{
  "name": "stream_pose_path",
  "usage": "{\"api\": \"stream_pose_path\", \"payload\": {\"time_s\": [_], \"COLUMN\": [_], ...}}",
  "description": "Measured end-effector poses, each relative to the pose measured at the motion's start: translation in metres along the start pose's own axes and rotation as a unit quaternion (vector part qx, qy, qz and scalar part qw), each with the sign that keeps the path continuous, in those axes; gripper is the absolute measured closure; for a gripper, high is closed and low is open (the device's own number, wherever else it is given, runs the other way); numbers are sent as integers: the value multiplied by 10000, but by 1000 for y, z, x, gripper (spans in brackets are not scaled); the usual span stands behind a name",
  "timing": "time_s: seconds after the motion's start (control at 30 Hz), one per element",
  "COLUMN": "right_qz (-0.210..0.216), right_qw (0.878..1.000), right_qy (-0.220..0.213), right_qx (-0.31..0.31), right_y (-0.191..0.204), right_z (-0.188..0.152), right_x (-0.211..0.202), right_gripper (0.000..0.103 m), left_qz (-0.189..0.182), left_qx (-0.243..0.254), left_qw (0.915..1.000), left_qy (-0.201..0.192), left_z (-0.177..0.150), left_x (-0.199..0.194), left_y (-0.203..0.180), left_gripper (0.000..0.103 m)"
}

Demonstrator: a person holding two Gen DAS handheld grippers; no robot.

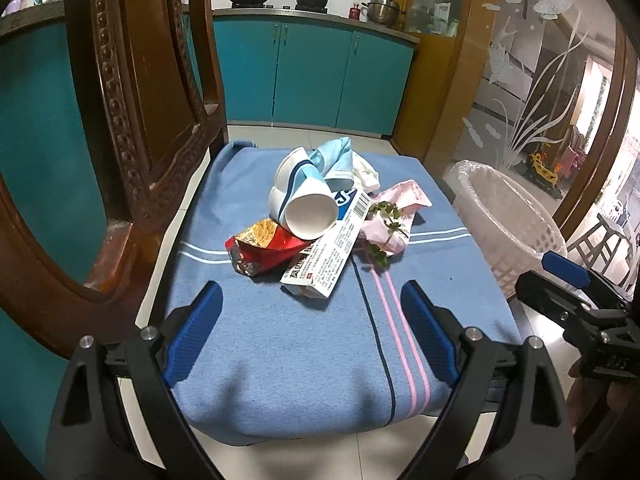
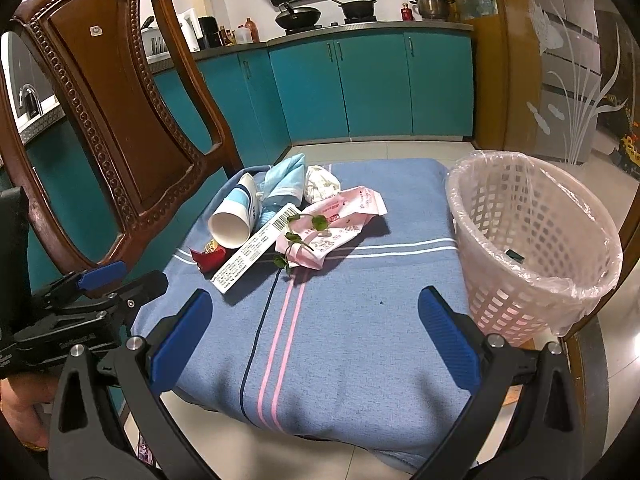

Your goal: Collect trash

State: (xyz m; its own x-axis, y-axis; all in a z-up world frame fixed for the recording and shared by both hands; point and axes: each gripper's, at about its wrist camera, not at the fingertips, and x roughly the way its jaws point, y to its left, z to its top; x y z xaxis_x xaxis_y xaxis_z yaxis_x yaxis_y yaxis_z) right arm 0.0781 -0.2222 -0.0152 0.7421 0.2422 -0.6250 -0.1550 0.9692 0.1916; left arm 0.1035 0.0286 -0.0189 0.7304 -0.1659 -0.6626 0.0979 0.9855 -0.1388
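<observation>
A heap of trash lies on the blue cloth [image 1: 304, 344] that covers a chair seat: a white paper cup [image 1: 306, 208] on its side, a red snack wrapper [image 1: 264, 246], a long white box [image 1: 332, 256] with a barcode, a pink wrapper [image 1: 396, 216] with a green sprig [image 1: 386, 220], a light blue mask [image 1: 334, 158] and a crumpled white paper [image 2: 322, 184]. My left gripper [image 1: 314, 300] is open just in front of the heap, holding nothing. My right gripper [image 2: 314, 310] is open too, over the cloth's near half. A pink lined basket [image 2: 532, 240] stands right of the seat.
The carved wooden chair back [image 2: 108, 120] rises at the left of the seat. Teal kitchen cabinets [image 2: 372, 88] with pots on the stove stand behind. A frosted glass partition [image 1: 536, 92] is on the right. Pale tiled floor [image 2: 380, 150] surrounds the chair.
</observation>
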Motion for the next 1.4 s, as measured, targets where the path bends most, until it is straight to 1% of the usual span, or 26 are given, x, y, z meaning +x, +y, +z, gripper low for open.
{"api": "stream_pose_path", "payload": {"time_s": [0.2,0.27,0.33,0.37,0.43,0.53,0.63,0.7,0.73,0.77,0.8,0.83,0.87,0.9,0.93,0.97,1.0,1.13,1.2,1.27,1.33,1.4], "right_qz": [104,153,240,321,442,504,616,556,532,507,505,515,531,544,525,516,543,621,679,807,1054,1124], "right_qw": [9999,9999,9997,9994,9988,9979,9973,9972,9969,9966,9964,9958,9953,9947,9950,9952,9952,9957,9962,9958,9937,9933], "right_qy": [-9,-45,-1,66,233,398,306,336,402,489,524,602,667,728,717,711,713,595,493,419,379,259], "right_qx": [-2,16,67,94,16,-121,-245,-382,-421,-438,-440,-450,-460,-473,-454,-432,-398,-333,-228,-67,104,93], "right_y": [-2,-3,-4,-4,-2,3,11,17,18,18,17,17,17,16,16,14,14,10,5,-1,-5,-6], "right_z": [1,7,14,19,26,33,40,42,42,42,41,40,39,38,38,38,38,37,36,36,37,39], "right_x": [7,14,27,38,60,86,102,114,121,129,133,138,141,143,141,140,136,109,88,68,49,32], "right_gripper": [3,5,16,19,31,38,44,47,52,55,61,70,75,84,89,90,99,99,99,99,99,99], "left_qz": [-1,-29,-46,-56,-63,-50,-51,-59,-67,-74,-76,-80,-84,-90,-90,-87,-87,-98,-112,-142,-225,-268], "left_qx": [-13,-45,-51,-57,-83,-155,-183,-187,-195,-199,-200,-200,-200,-205,-215,-221,-226,-227,-219,-182,-112,15], "left_qw": [10000,10000,10000,10000,9999,9999,9998,9997,9997,9997,9997,9997,9997,9997,9997,9997,9996,9996,9996,9996,9995,9994], "left_qy": [1,-13,-33,-36,-19,26,97,124,120,111,100,93,98,105,110,109,112,125,130,150,189,231], "left_z": [0,0,1,1,1,1,0,-1,-1,-1,0,0,0,0,0,0,1,1,1,1,-1,-3], "left_x": [0,-2,-3,-3,-2,1,3,4,3,2,2,1,1,1,2,2,3,4,4,6,7,10], "left_y": [0,-1,-1,0,2,6,10,11,12,12,12,12,13,13,14,15,15,14,12,10,5,-2], "left_gripper": [13,13,13,13,13,13,13,13,13,13,13,13,13,13,13,13,13,13,13,13,13,13]}}
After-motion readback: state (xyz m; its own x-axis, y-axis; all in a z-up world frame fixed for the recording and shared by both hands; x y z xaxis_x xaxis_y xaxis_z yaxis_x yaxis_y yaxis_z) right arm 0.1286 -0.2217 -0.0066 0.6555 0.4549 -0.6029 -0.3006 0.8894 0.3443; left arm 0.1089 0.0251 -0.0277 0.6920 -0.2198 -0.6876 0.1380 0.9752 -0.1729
